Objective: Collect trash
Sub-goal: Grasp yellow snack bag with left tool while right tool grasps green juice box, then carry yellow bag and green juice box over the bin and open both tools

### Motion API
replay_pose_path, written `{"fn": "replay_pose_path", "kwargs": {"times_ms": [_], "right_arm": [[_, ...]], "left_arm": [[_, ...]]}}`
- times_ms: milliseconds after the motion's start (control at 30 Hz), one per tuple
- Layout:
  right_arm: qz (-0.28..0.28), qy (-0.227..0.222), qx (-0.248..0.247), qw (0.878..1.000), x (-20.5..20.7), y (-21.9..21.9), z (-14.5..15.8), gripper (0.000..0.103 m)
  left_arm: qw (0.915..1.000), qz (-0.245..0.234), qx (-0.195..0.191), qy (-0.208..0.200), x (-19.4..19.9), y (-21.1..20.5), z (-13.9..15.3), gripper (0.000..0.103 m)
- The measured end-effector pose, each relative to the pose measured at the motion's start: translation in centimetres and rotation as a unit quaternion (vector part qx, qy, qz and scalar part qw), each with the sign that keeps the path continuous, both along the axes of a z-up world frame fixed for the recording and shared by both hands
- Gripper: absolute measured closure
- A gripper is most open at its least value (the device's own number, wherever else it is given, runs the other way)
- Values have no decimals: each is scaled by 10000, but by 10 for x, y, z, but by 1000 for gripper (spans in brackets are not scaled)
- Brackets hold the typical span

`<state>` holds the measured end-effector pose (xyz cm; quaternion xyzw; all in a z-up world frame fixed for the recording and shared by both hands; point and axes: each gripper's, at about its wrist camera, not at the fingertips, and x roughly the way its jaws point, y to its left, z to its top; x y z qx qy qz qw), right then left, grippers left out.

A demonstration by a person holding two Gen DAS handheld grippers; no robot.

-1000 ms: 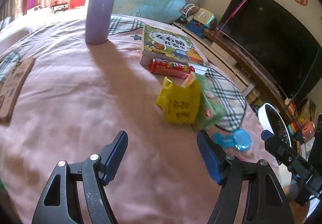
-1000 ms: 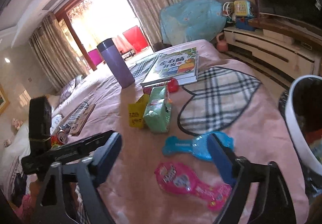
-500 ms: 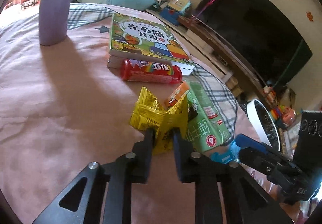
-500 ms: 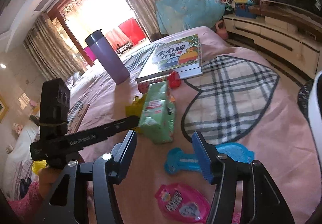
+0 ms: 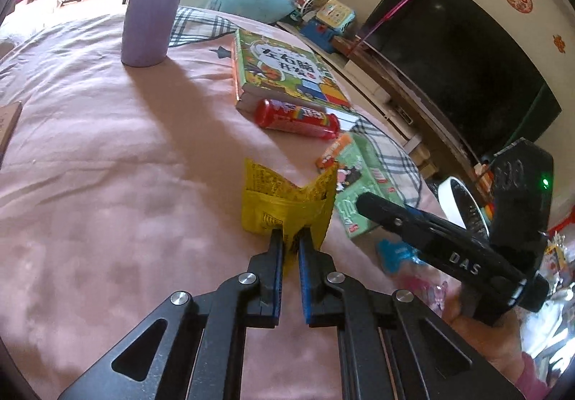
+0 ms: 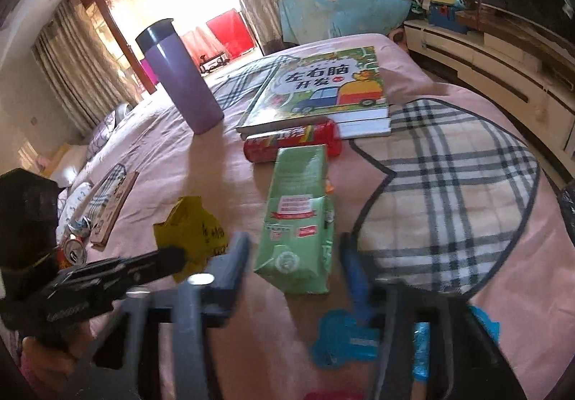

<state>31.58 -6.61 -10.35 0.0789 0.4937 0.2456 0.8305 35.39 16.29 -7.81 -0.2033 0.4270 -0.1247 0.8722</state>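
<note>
My left gripper (image 5: 287,242) pinched on yellow wrapper (image 5: 287,206) mid-frame, my right gripper (image 6: 294,256) closing around green pack (image 6: 298,216) (pads not yet touching), pink bedspread (image 5: 107,166) beneath.

The left gripper (image 5: 289,238) was black with blue pads (image 5: 304,277) and round silver screws (image 5: 248,278). The right gripper (image 5: 363,200) was black too, with white letters and a small green light.

The right gripper (image 6: 294,256) is motion-blurred at the lower centre of the right wrist view, hiding part of a blue wrapper (image 6: 345,339). The purple tumbler (image 5: 154,1) is cut off by the left wrist view's upper edge.
</note>
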Motion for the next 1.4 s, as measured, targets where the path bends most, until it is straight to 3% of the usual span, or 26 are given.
{"fn": "replay_pose_path", "kwargs": {"times_ms": [233,567,1133,1400], "right_arm": [[-199,-392,283,9986,-26,-29,26,68],[-661,-779,452,9937,-70,-112,57,68],[-1902,-934,467,9762,-115,-266,68,68],[-2201,-940,428,9700,-115,-299,66,68]], "left_arm": [[9997,-114,-9,-218,-41,-27,21,97],[9987,-315,-59,-392,-73,-86,41,97],[9901,-1319,234,-418,-51,-218,58,97],[9872,-1497,350,-430,-25,-254,55,97]]}}
